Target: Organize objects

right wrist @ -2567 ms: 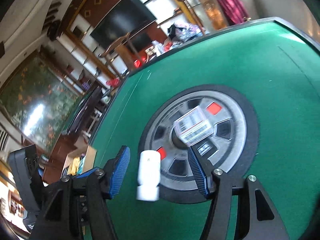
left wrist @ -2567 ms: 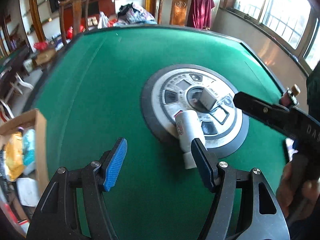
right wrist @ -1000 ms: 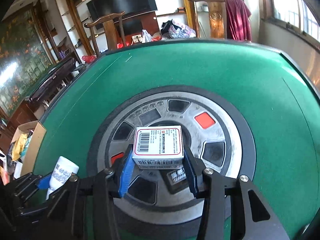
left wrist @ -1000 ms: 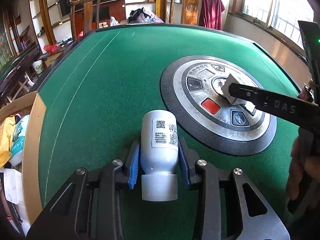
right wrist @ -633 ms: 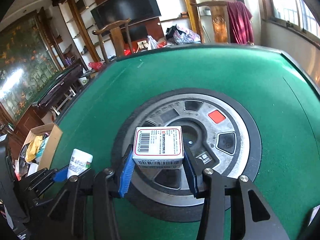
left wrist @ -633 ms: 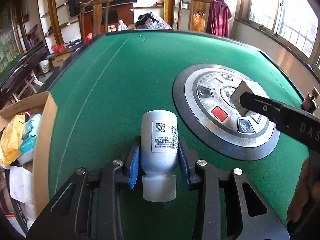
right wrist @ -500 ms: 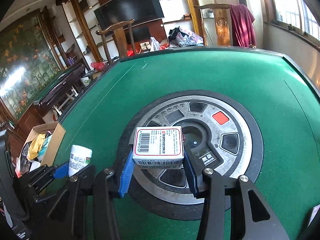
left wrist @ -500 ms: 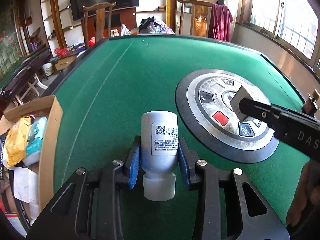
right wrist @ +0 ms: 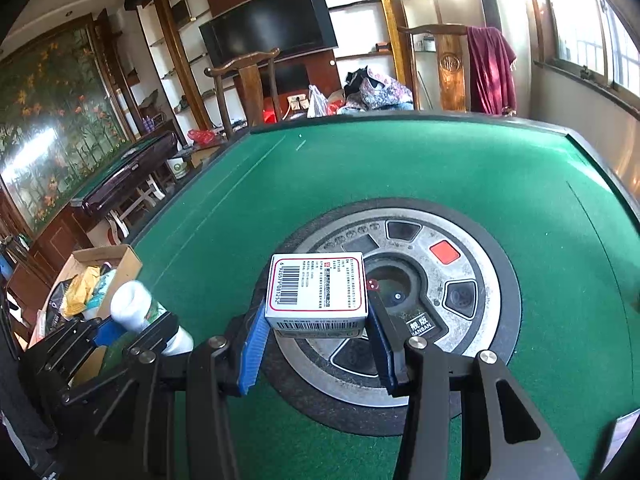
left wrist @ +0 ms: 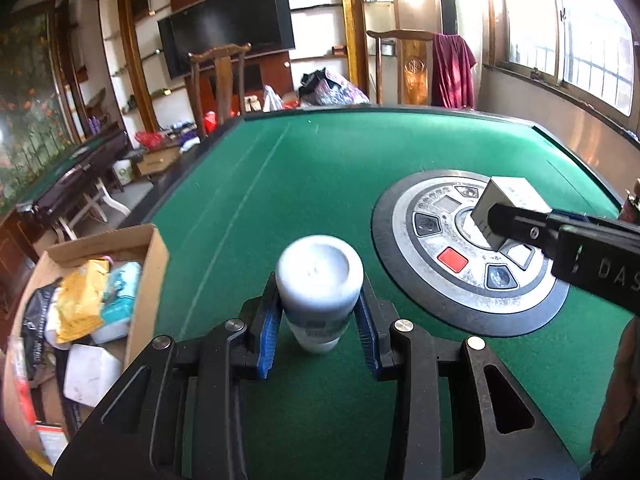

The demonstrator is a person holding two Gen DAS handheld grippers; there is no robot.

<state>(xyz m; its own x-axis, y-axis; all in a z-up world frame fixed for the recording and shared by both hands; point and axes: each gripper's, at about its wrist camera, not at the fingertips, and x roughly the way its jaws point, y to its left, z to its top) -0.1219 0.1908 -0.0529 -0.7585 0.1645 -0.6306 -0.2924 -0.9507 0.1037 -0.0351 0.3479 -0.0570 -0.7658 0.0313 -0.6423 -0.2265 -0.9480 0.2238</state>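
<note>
My left gripper (left wrist: pixel 318 322) is shut on a white plastic bottle (left wrist: pixel 319 280), held above the green felt with its flat base pointing forward. My right gripper (right wrist: pixel 318 330) is shut on a white medicine box (right wrist: pixel 317 290) with a barcode and red border, held above the round silver control panel (right wrist: pixel 472 276) in the table's middle. In the left wrist view the box (left wrist: pixel 506 204) and the right gripper's arm show at the right. In the right wrist view the bottle (right wrist: pixel 134 306) and the left gripper show at lower left.
An open cardboard box (left wrist: pixel 154 256) with packets and bottles inside sits off the table's left edge; it also shows in the right wrist view (right wrist: pixel 120 258). The green mahjong table (left wrist: pixel 320 176) has a raised rim. Wooden chairs (left wrist: pixel 218 76) stand beyond the far edge.
Both grippers closed on their objects and lifted them. The left gripper has tilted the bottle so its base now faces forward. Both have drawn back toward the near left.
</note>
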